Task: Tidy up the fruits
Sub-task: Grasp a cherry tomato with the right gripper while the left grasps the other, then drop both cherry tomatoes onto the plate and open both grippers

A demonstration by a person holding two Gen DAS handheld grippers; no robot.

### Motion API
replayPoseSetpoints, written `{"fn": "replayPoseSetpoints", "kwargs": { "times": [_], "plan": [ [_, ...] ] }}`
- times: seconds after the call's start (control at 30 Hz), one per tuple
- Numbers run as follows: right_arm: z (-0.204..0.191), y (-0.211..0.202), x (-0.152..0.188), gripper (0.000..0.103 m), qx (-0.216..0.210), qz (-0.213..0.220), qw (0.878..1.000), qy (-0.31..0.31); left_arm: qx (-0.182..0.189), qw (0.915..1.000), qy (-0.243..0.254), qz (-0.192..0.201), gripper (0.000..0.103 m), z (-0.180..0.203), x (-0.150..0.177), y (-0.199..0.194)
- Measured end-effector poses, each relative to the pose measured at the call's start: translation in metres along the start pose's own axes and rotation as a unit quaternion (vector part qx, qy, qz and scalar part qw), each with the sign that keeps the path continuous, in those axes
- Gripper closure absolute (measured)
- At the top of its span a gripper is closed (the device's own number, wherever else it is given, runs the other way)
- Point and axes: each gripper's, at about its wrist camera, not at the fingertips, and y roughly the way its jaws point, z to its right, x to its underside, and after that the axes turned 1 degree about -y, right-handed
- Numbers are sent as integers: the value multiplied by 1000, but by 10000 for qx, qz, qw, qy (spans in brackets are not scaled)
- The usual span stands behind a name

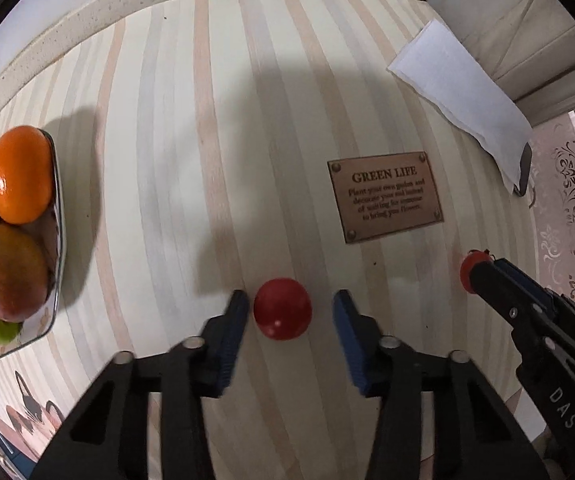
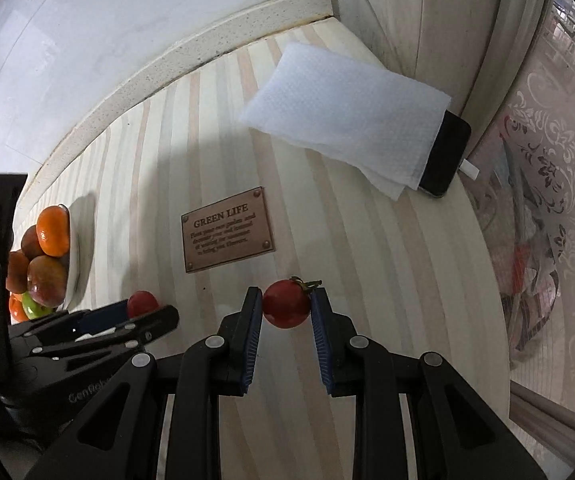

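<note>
Striped wooden tabletop [image 1: 191,168] holds a fruit bowl [image 1: 57,216] far off the left gripper's [image 1: 289,308] left side. Its fingers are spread around a red fruit [image 1: 282,309]. Further right, the right gripper [image 2: 286,306] pinches a stemmed red fruit [image 2: 286,308].

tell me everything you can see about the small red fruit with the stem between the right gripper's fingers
The stemmed red fruit is small, round, smooth and glossy, deep red, like a cherry tomato, with a short green-brown stem and calyx at its upper right. It sits on the striped wooden table, just below the GREEN LIFE plaque. The right gripper brackets it: both blue-padded fingers look pressed against its sides. In the left wrist view it is mostly hidden behind that gripper.
</note>
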Motion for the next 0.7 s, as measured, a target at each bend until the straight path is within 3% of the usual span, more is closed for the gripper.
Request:
{"fn": "replayPoseSetpoints", "kwargs": {
  "times": [0.1,0.4,0.57,0.7],
  "plan": [
    [8,-7,1,76,0,17,10000,27,-34,10000,21,50,78,6,-2,0],
    [0,-20,-1,76,-25,138,9999,-79,149,9997,-51,206,78,-7,1,-14],
    [-23,-34,0,76,-227,171,9992,-283,378,9982,-257,397,78,-38,14,-47],
    [-67,-46,9,76,-598,122,9959,-663,407,9950,-601,685,78,-82,36,-80]
  ]
}}
